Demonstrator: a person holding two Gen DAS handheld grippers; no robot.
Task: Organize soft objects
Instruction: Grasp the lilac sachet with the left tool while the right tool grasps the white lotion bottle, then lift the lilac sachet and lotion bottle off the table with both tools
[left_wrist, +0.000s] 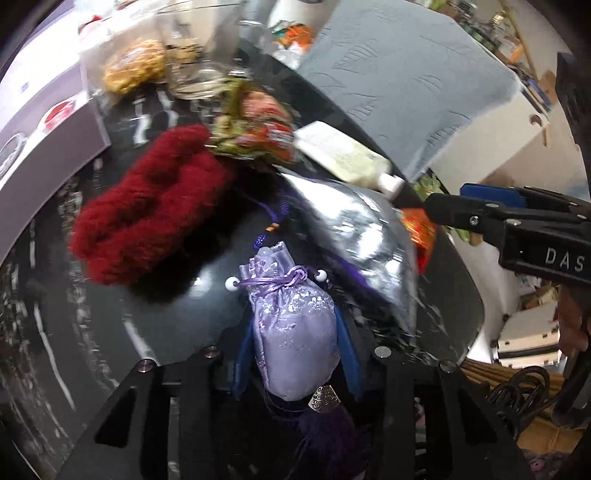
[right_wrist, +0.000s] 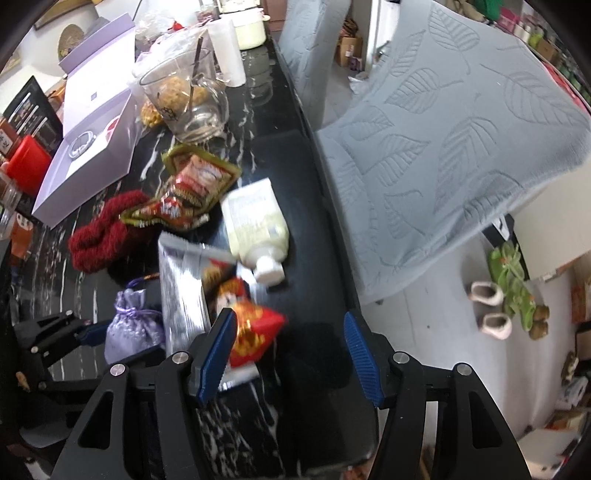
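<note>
My left gripper (left_wrist: 295, 354) is shut on a lilac satin pouch (left_wrist: 291, 332) with a drawstring, white beads and a purple tassel, held above the black marble table (left_wrist: 177, 325). The pouch also shows in the right wrist view (right_wrist: 133, 325), with the left gripper (right_wrist: 88, 328) on it. A fuzzy red knit piece (left_wrist: 147, 206) lies to its left, and shows in the right wrist view (right_wrist: 103, 232). My right gripper (right_wrist: 291, 350) is open and empty, hovering over a red snack packet (right_wrist: 255, 332) and a silver foil bag (right_wrist: 184, 291). It shows at the right of the left wrist view (left_wrist: 491, 206).
A cream refill pouch (right_wrist: 255, 221) with a white cap, snack packets (right_wrist: 192, 188), a glass jar (right_wrist: 184, 99) and a lilac gift box (right_wrist: 92, 144) crowd the table. A grey leaf-patterned cloth (right_wrist: 443, 155) covers furniture to the right. Slippers (right_wrist: 491, 306) lie on the floor.
</note>
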